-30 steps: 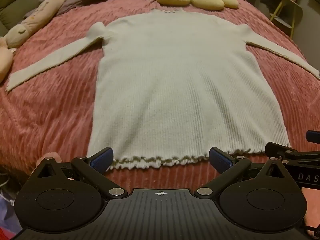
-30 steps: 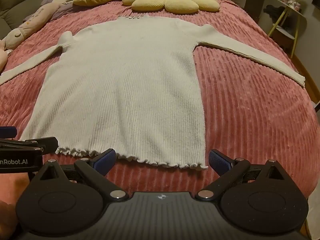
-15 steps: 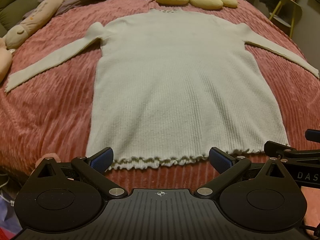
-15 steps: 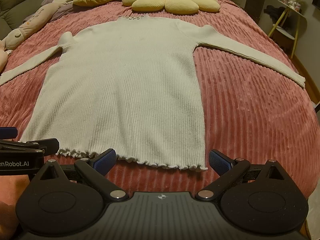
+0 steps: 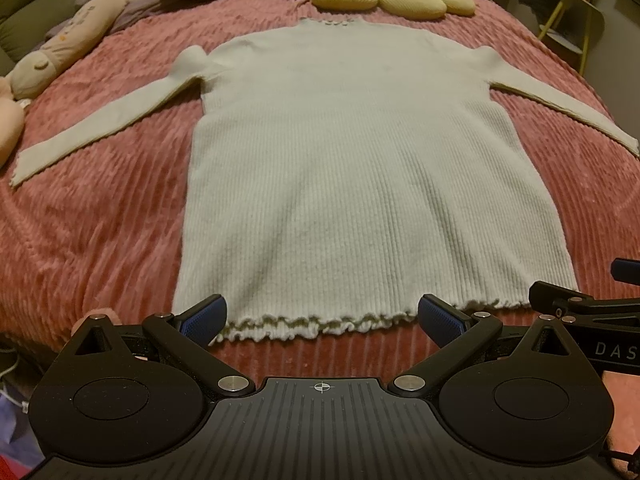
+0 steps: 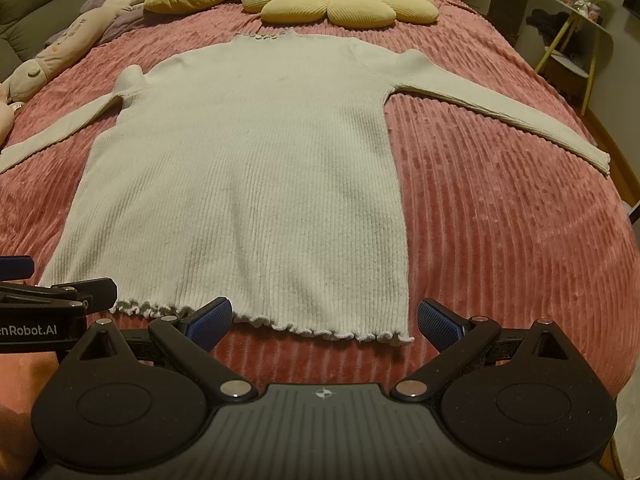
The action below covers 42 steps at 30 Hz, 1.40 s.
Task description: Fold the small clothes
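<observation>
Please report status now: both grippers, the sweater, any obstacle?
Left hand-held gripper open, right hand-held gripper open. Sweater flat, unfolded. Nothing on it.

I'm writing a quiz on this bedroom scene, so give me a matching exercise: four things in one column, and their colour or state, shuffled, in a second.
Things:
1. sweater
2. bedspread
3. flower cushion
4. left tongs

Colour or state:
A. yellow, at the far end of the bed
B. open, just short of the ruffled hem
C. pink and ribbed
D. cream, laid flat with both sleeves spread

Pairs: 1-D, 2-C, 3-A, 4-B
</observation>
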Tool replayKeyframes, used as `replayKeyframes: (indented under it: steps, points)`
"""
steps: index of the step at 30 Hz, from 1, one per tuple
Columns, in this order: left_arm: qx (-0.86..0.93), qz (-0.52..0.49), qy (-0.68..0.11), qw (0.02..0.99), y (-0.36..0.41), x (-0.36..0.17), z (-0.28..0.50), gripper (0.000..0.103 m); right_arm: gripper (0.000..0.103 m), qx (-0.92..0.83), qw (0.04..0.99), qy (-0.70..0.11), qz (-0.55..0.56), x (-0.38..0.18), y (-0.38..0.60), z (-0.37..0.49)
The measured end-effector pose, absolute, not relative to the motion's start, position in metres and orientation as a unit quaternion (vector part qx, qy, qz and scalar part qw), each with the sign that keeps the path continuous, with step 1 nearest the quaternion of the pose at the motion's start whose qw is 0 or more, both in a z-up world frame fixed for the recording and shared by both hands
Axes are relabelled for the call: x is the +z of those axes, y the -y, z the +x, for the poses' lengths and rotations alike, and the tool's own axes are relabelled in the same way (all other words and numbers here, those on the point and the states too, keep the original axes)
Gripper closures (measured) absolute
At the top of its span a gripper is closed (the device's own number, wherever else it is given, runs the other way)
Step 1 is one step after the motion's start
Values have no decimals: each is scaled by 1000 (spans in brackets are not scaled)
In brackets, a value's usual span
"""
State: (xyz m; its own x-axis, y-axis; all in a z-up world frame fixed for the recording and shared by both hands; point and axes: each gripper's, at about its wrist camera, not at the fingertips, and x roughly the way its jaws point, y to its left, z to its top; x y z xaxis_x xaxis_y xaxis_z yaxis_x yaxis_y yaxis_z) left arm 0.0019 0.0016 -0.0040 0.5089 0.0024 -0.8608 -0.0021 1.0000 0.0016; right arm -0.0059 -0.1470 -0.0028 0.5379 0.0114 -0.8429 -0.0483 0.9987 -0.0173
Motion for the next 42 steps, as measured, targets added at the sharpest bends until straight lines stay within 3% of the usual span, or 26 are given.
replayKeyframes:
  steps: [42]
  points:
    - [5,10,-498,867,3,-4,5,0,4,12,876,-482,-7,-6,152,-5]
